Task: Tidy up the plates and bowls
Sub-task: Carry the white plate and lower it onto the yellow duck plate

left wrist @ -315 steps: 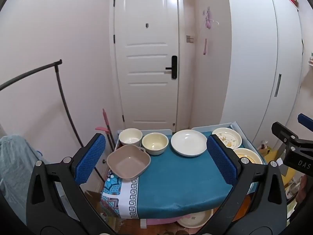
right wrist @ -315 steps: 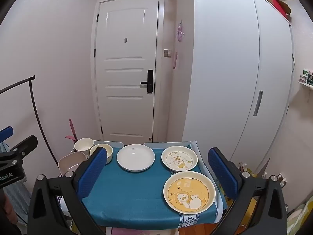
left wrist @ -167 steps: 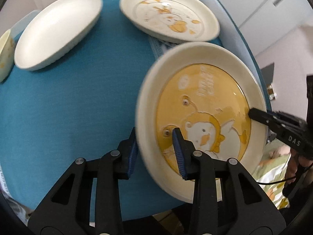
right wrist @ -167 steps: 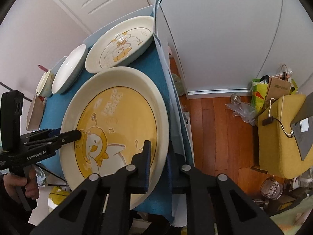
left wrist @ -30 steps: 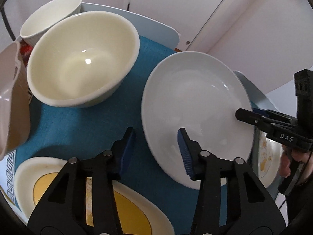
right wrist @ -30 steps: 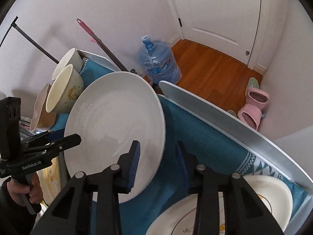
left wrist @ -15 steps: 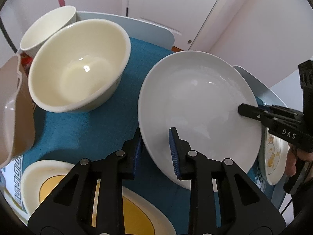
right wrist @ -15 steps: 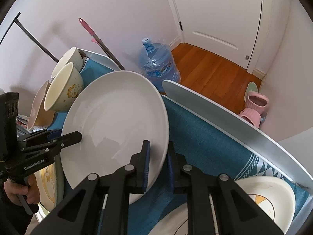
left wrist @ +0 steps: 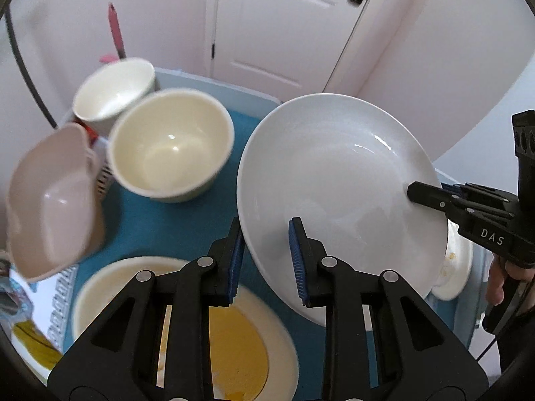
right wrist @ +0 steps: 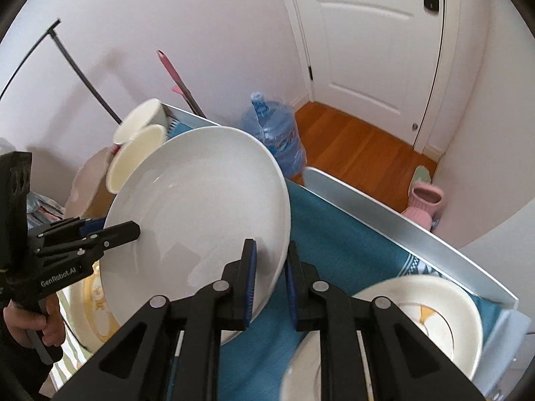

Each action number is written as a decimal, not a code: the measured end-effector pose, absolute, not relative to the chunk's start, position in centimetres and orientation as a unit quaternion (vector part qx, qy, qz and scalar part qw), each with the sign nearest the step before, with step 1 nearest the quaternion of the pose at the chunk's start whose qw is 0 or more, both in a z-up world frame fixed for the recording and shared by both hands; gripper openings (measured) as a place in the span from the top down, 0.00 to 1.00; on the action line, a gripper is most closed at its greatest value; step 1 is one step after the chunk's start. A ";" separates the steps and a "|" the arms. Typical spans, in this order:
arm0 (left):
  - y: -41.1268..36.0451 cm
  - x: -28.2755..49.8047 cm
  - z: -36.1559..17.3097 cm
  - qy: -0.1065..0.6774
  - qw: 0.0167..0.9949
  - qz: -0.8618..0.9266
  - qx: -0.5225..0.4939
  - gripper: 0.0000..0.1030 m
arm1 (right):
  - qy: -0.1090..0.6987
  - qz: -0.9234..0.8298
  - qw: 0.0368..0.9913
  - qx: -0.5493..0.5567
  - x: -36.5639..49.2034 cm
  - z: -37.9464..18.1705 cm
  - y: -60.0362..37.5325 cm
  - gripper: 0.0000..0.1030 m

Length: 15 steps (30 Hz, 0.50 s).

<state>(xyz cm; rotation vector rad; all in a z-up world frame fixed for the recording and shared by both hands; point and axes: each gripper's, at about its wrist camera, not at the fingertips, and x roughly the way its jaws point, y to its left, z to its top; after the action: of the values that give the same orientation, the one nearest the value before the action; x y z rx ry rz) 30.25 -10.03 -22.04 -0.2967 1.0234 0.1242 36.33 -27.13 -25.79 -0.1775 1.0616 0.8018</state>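
White plate (left wrist: 334,180): held tilted above the teal cloth (left wrist: 160,220), carried between 2 grippers. Left gripper (left wrist: 265,257) clamped on the plate's near rim, 1 blue pad under the rim, 1 on the inner face. Right gripper (right wrist: 270,274) clamped on the opposite rim, pads either side of the edge; in the left wrist view its black finger lies on the plate's right inner face.

Below the left gripper: yellow cartoon plate (left wrist: 234,344) flat on the cloth, blurred. Cream bowl (left wrist: 170,143) upright just left of the white plate. White cup-shaped bowl (left wrist: 113,90) behind the cream bowl, at the tray's far corner. Pink square dish (left wrist: 50,197) tilted at the left edge, blurred; cannot tell what it rests on.

Right wrist view: patterned plate (right wrist: 431,317) on the cloth near the grey tray rim (right wrist: 384,207). Blue water jug (right wrist: 274,130) on the wood floor beyond the tray, pink slipper (right wrist: 424,204) by the wall.
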 end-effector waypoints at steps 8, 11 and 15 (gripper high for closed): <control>-7.7 24.9 -18.9 0.486 0.866 0.037 -0.108 0.77 | 0.463 0.360 0.804 -0.098 29.5 -21.8 -25.2 0.85; -4.8 22.6 -18.9 0.500 0.859 0.028 -0.110 0.77 | 0.463 0.352 0.807 -0.105 26.5 -21.6 -24.1 0.85; -2.3 20.1 -20.0 0.519 0.849 0.018 -0.100 0.77 | 0.480 0.341 0.801 -0.104 22.8 -23.1 -22.7 0.85</control>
<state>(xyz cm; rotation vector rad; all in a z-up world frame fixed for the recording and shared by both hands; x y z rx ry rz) 20.09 -2.30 -20.03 -0.2104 1.0930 0.0373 22.78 -22.66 -23.07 -0.2221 1.0299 0.7306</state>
